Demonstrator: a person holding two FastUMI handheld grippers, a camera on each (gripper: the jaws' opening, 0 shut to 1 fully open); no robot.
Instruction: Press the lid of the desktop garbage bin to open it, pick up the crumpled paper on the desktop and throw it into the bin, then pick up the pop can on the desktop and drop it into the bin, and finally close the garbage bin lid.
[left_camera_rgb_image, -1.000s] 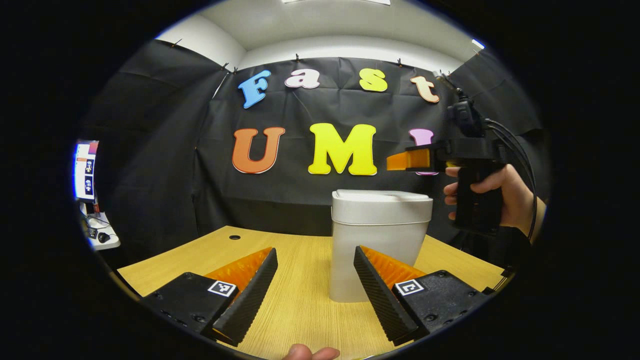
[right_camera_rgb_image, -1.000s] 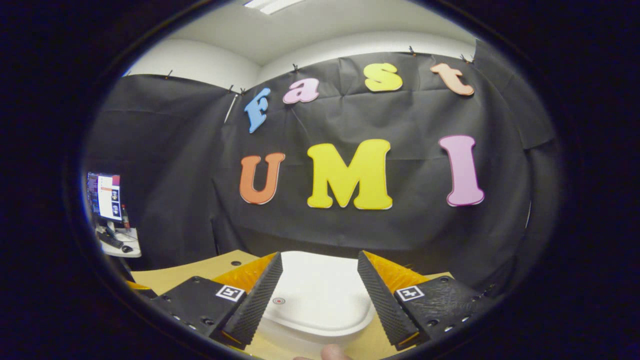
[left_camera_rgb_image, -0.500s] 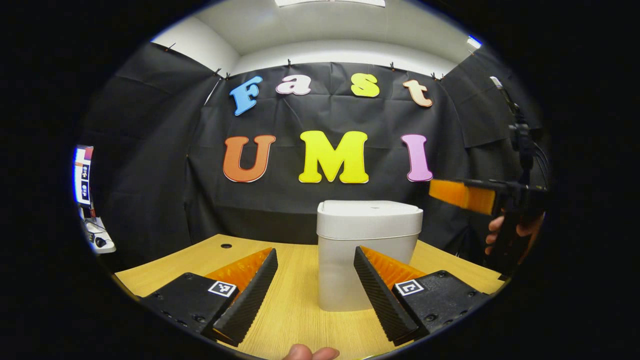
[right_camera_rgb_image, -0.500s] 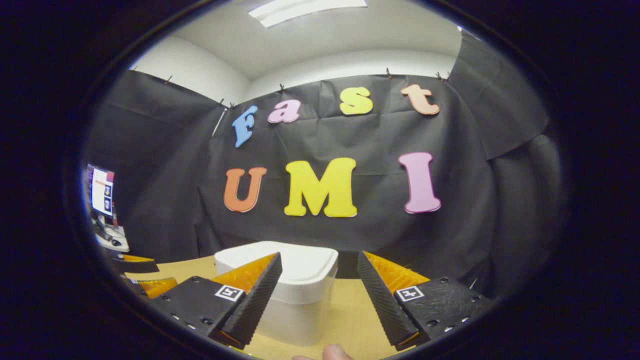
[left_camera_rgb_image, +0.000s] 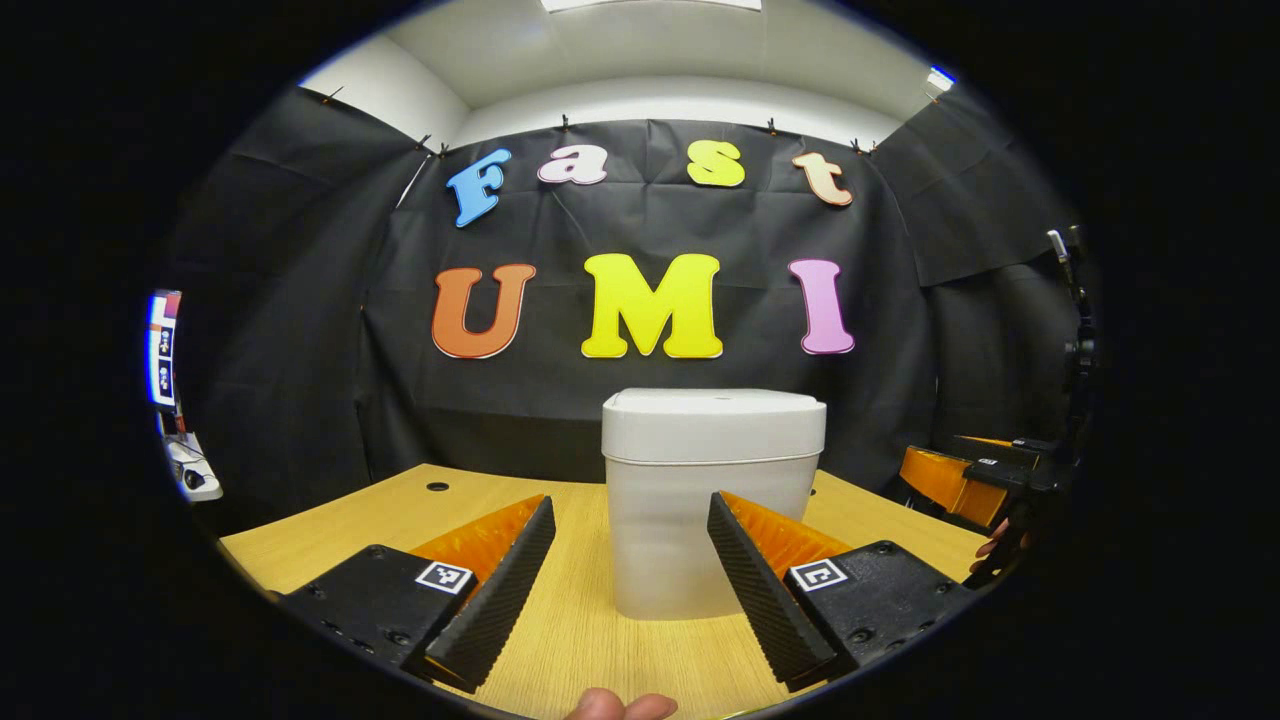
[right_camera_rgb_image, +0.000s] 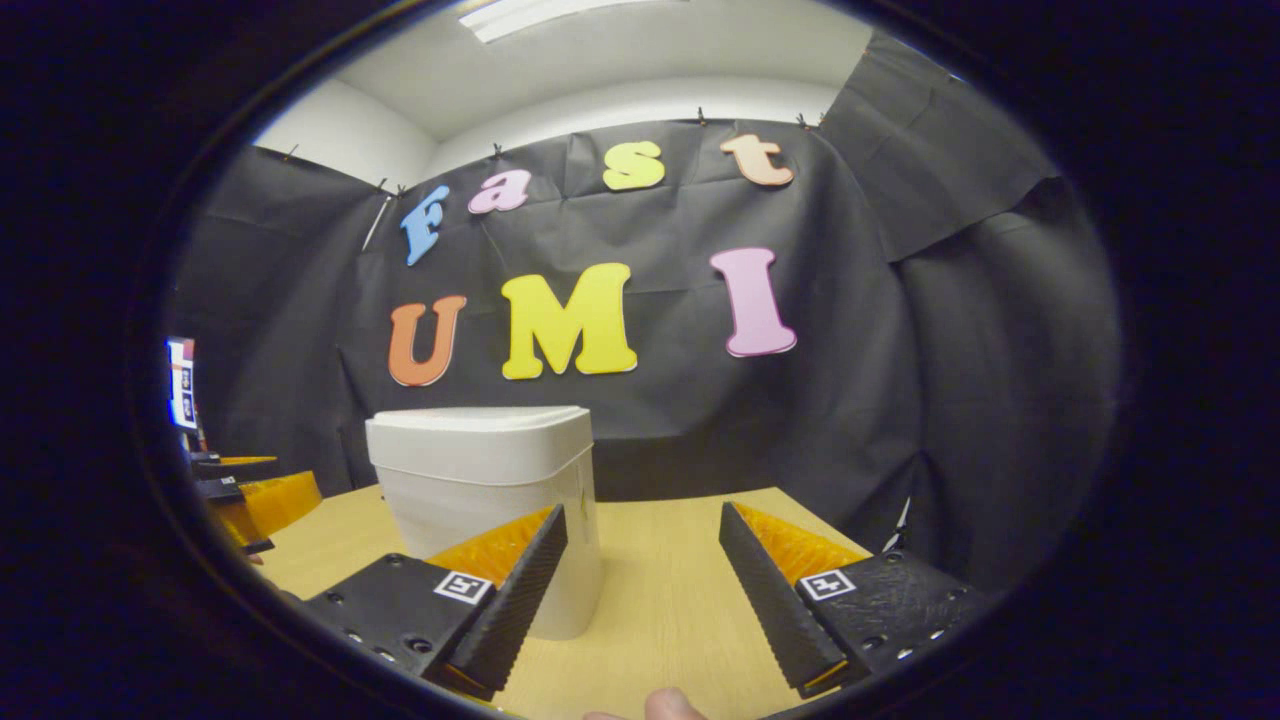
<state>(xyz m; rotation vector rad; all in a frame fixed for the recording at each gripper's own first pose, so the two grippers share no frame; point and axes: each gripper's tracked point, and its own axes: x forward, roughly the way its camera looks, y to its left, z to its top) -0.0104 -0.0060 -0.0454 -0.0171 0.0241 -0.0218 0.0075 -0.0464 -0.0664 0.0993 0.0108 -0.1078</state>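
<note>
Garbage bin (left_camera_rgb_image: 712, 500): 1 item, pale, with rounded corners, standing upright on the wooden desktop (left_camera_rgb_image: 400, 510). In the left gripper view it is sitting dead ahead at 12 o'clock, just beyond the fingertips; in the right gripper view it is sitting at about 10 o'clock, off to that gripper's side. Its long axis is running vertically, base down on the desk, mouth end pointing at the ceiling. The lid (left_camera_rgb_image: 712, 410) is lying flat and flush on top, so the bin is reading as closed.

Left gripper (left_camera_rgb_image: 630, 570): 1 item, jaws standing apart, holding nothing, hovering low over the desk and facing the bin's front wall squarely. This placement is probably a standby pose, clear of the lid.

Right gripper (right_camera_rgb_image: 640, 580): 1 item, jaws standing apart, holding nothing, sitting beside the bin at roughly lid-base height, well apart from the lid. It is also appearing at about 3 o'clock in the left gripper view, low beside the desk edge.

Crumpled paper and pop can: 0 items on the visible desk; they are judged to be inside the bin already, which would make the task look finished or nearly so.

Fingertip (left_camera_rgb_image: 620, 705): 1 item, at 6 o'clock.
</note>
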